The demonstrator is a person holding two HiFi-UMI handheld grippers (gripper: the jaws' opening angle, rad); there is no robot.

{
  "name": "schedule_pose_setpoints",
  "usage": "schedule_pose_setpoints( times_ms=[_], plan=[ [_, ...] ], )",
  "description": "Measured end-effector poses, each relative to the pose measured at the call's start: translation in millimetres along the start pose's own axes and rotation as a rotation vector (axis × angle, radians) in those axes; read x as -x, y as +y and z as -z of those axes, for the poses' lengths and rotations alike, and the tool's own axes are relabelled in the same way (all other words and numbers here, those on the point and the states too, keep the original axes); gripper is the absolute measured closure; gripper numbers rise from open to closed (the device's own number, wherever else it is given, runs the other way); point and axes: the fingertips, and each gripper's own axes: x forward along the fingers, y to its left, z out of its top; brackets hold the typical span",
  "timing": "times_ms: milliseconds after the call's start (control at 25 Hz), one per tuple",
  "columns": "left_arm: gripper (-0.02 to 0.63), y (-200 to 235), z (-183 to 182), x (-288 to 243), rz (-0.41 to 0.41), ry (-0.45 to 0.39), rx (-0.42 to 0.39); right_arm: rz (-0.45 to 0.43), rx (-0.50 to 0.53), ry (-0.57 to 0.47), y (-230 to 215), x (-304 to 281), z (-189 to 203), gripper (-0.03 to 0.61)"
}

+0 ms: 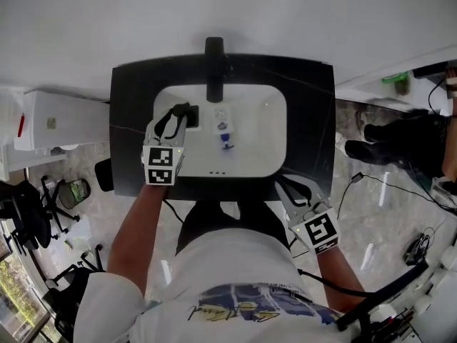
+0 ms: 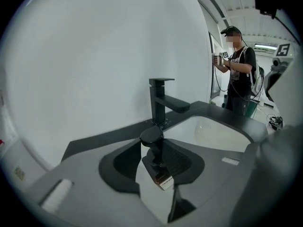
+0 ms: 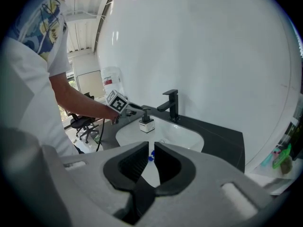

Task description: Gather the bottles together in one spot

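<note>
A dark pump bottle (image 1: pixel 191 117) with a pale label stands upright at the left rim of the white sink (image 1: pixel 264 141). My left gripper (image 1: pixel 182 113) is shut on it. In the left gripper view the pads (image 2: pixel 182 162) clamp the bottle (image 2: pixel 152 137) just below its pump head. A white bottle with a blue cap (image 1: pixel 223 127) lies in the basin below the black faucet (image 1: pixel 214 66). My right gripper (image 1: pixel 294 191) hangs off the counter's front edge near my body. Its jaws (image 3: pixel 147 162) stand a narrow gap apart with nothing between them; the blue cap (image 3: pixel 150 158) shows through the gap.
The sink sits in a black countertop (image 1: pixel 307 106) against a white wall. A white cabinet (image 1: pixel 50 120) and office chairs (image 1: pixel 28 213) are on the left, cables (image 1: pixel 385 184) on the floor at the right. Another person (image 2: pixel 236 70) stands beyond the counter.
</note>
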Motion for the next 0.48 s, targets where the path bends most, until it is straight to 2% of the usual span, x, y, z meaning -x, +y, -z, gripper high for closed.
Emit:
schedule_pose_setpoints(
  times_ms=[280, 480],
  plan=[
    [0.471, 28.9, -58.9, 1.2, 0.007, -0.079, -0.008, 0.048, -0.014, -0.032, -4.3, 0.4, -11.7, 0.539],
    [0.471, 44.7, -79.7, -18.1, 0.017, -0.096, -0.013, 0.099, -0.026, -0.031, -1.9, 7.0, -13.9, 0.540]
  ],
)
